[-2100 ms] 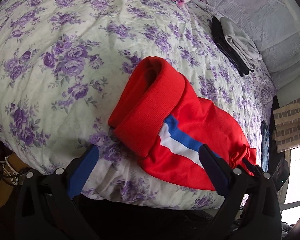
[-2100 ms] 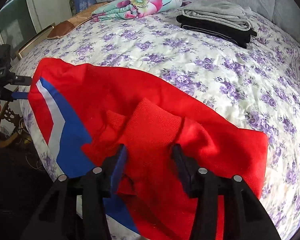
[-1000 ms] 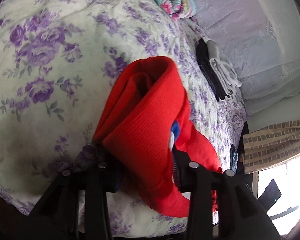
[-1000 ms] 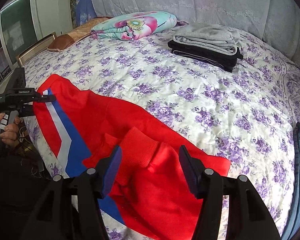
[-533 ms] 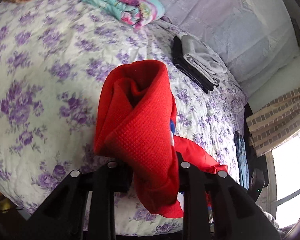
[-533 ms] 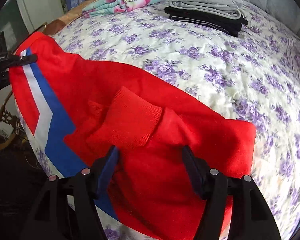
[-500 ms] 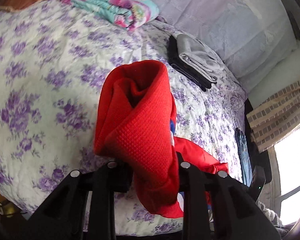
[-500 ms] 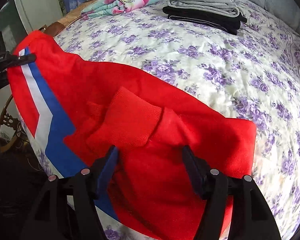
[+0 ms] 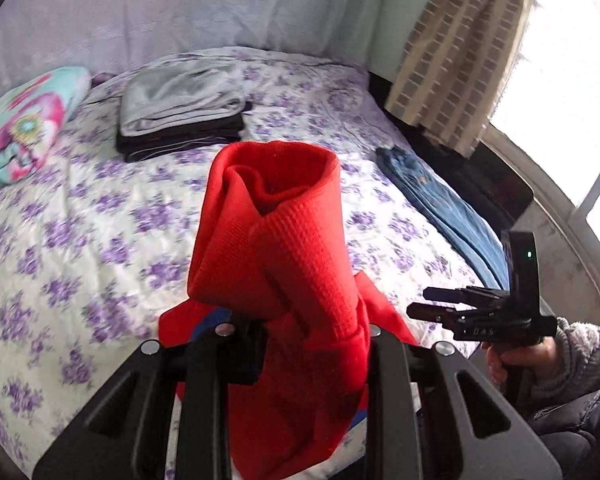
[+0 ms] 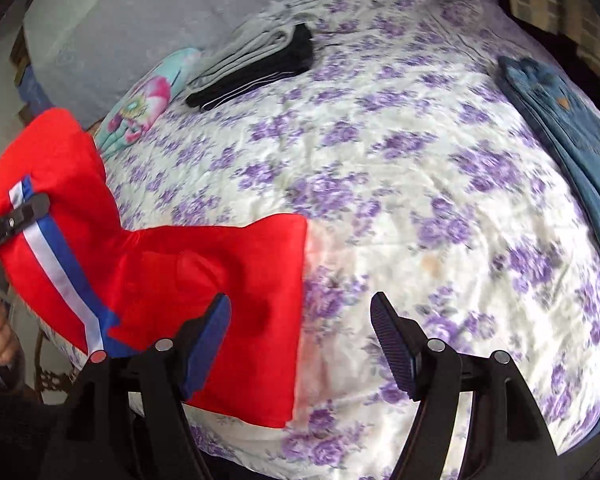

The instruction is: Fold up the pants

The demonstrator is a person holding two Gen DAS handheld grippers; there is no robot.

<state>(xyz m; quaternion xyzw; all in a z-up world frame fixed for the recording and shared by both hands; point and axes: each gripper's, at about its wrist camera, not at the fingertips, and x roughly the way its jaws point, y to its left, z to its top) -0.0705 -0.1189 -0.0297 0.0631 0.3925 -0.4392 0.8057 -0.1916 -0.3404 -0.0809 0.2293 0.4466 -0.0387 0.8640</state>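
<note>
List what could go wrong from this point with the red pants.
1. Only the left gripper holds the red pants, by the bunched ribbed waistband; the thick wad may slip out.
2. The right gripper is opening with no cloth clamped, so the free end may sag and crease.
3. Part of the pants hangs over the bed edge and could drag off.

pants [image 9: 284, 248]: red cloth, ribbed knit cuff, smoother satiny legs with a glossy stripe. bedspread [image 10: 400, 184]: matt floral cotton, lightly creased. grippers: matt black plastic, ridged blue pads [image 10: 392, 336].
</note>
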